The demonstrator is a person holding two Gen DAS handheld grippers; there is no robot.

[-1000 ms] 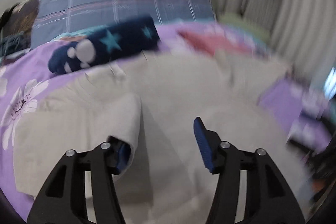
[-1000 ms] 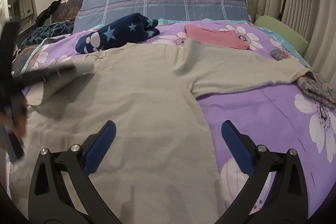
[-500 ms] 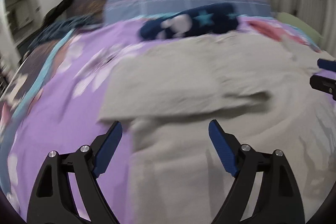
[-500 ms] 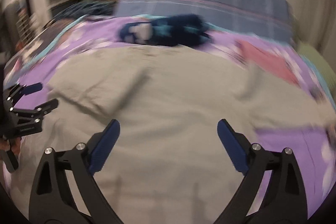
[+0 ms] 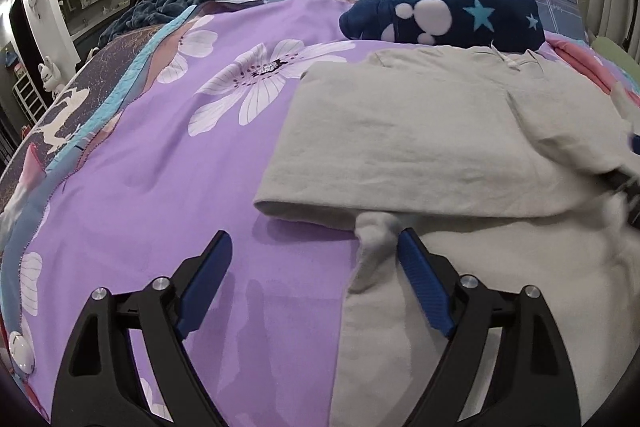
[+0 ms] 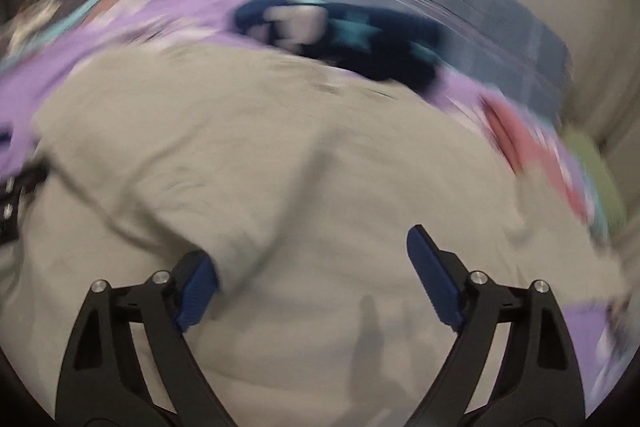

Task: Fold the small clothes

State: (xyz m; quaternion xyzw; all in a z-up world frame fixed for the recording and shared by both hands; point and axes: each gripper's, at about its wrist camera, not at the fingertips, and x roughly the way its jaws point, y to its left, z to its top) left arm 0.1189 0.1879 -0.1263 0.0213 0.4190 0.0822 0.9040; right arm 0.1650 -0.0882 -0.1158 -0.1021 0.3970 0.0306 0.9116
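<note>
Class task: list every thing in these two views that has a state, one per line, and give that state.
Beige shirt: spread on the bed, left sleeve folded across the body.
Navy star blanket: rolled up beyond the shirt.
Pink garment: lying flat, blurred.
Left hand-held gripper: open, jaws just widened, straddling the shirt's edge.
Right hand-held gripper: open, jaws just narrowing, a shirt ridge between them.

The bed (image 5: pixel 168 163) is covered by a purple sheet printed with large white flowers. A beige shirt (image 5: pixel 440 147) lies spread on the sheet, its near sleeve folded across the body. Just beyond the shirt lies a navy star-patterned bundle (image 5: pixel 444 21), with a pink garment (image 5: pixel 576 57) beside the shirt's far right edge.
</note>
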